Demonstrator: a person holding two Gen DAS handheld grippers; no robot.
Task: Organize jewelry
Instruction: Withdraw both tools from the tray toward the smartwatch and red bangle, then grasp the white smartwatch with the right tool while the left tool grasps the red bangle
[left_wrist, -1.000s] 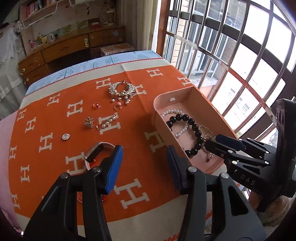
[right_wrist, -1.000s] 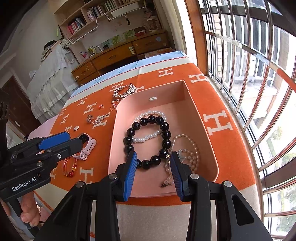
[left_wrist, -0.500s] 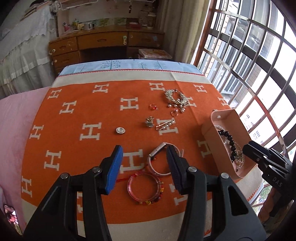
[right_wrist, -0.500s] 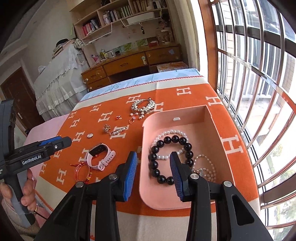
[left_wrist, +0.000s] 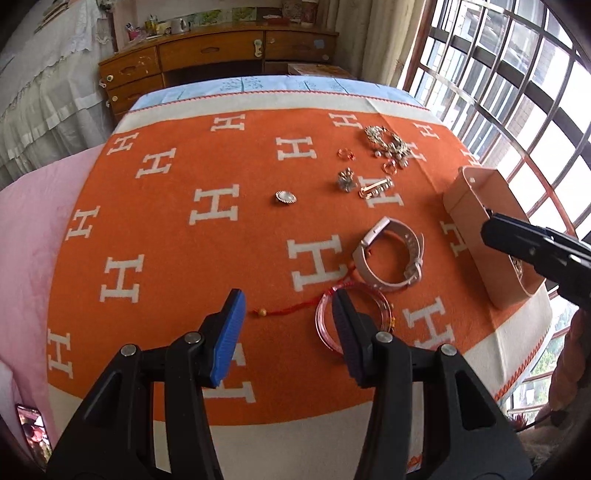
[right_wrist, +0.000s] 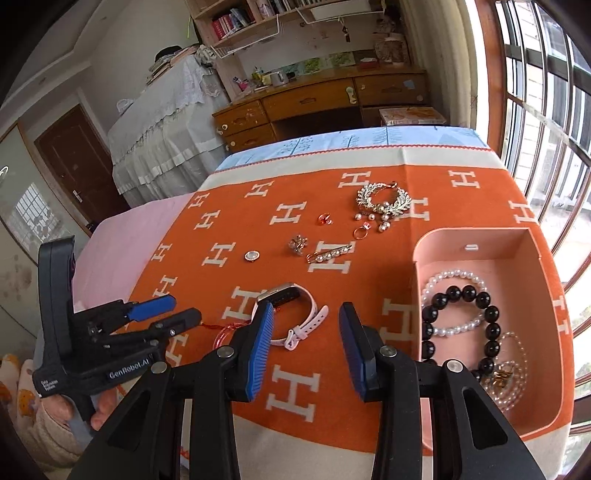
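Left gripper (left_wrist: 286, 314) hangs low over the orange blanket (left_wrist: 166, 258), jaws wide apart and holding nothing; its right finger sits over the near-left rim of the pink bangle (left_wrist: 352, 312), and the red cord (left_wrist: 291, 308) with its small bead trails from the bangle into the gap between the fingers. Right gripper (right_wrist: 304, 343) is also wide open and empty, raised above the blanket just left of the pink box (right_wrist: 532, 413). Using the box as landmark: the black bead bracelet (right_wrist: 460, 325), the white pearl bracelet (right_wrist: 454, 277) and a pale bead strand (right_wrist: 515, 384) already lie inside it; the pink watch (left_wrist: 388, 254) lies on the blanket to its left, the bangle just nearer than the watch, and the watch's near edge looks to touch or overlap the bangle's far rim (cannot tell which). Farther left and beyond the box: pearl clip (left_wrist: 376, 187), small brooch (left_wrist: 346, 180), round stud (left_wrist: 285, 196), two rings (left_wrist: 346, 154), silver leaf necklace (left_wrist: 388, 142). Judgement: step in hand is picking the bangle with the left gripper. To do it well, shift the gripper slightly right so one finger goes inside the hoop and one outside, straddling a single stretch of rim, well clear of the watch strap. Lower until the pads reach the blanket before closing, since the bangle is thin and lies flat. Risk: the cord may snag or drag; lift straight up first, then carry toward the box.
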